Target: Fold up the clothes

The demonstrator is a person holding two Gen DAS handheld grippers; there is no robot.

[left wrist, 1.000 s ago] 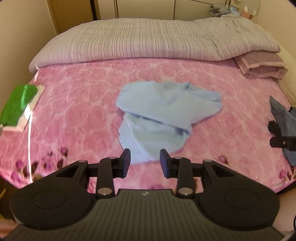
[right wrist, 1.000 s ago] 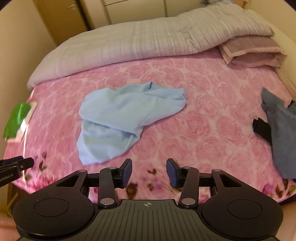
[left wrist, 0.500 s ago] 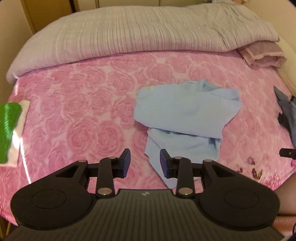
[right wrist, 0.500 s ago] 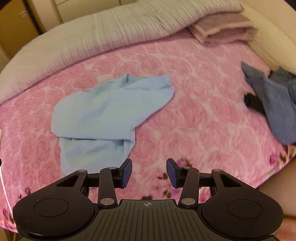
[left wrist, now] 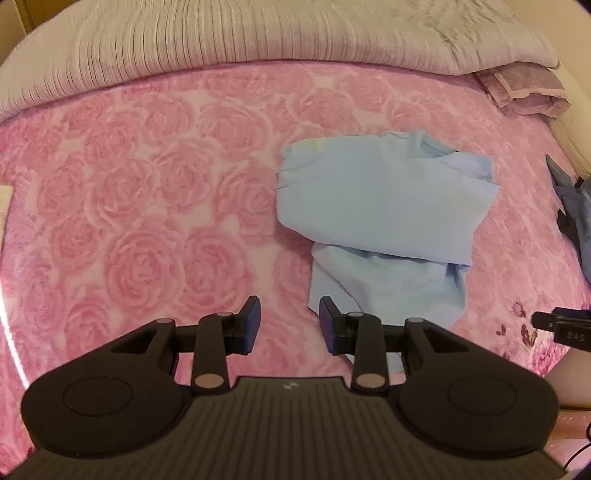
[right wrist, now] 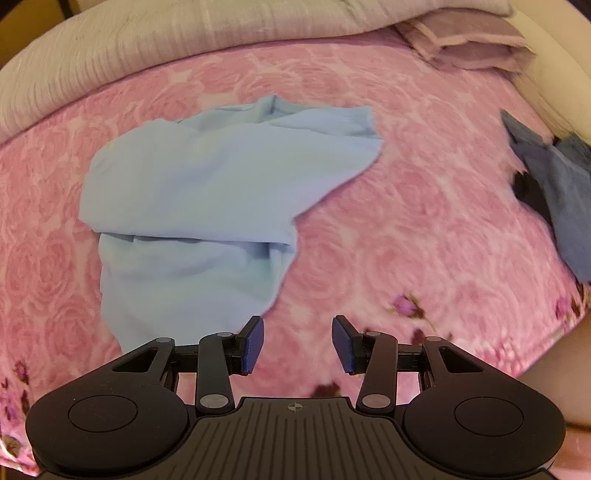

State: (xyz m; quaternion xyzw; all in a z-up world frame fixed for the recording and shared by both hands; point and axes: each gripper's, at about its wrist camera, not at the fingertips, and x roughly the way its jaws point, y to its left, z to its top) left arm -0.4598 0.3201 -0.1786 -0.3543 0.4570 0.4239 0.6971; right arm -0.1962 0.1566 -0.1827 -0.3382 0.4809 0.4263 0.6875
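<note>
Both grippers, left (left wrist: 289, 325) and right (right wrist: 298, 345), have dropped closer to the crumpled blue shirt (right wrist: 207, 206) mid-bed, jaws open and empty, approaching to grasp; next, each must pinch its near hem.

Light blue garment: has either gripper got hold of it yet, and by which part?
Nothing is held. The left gripper and right gripper both stand open and empty above the near edge of the light blue garment.

Shirt (left wrist: 384, 206) mid-bed (left wrist: 147, 221), quilt (left wrist: 258, 33) behind
</note>
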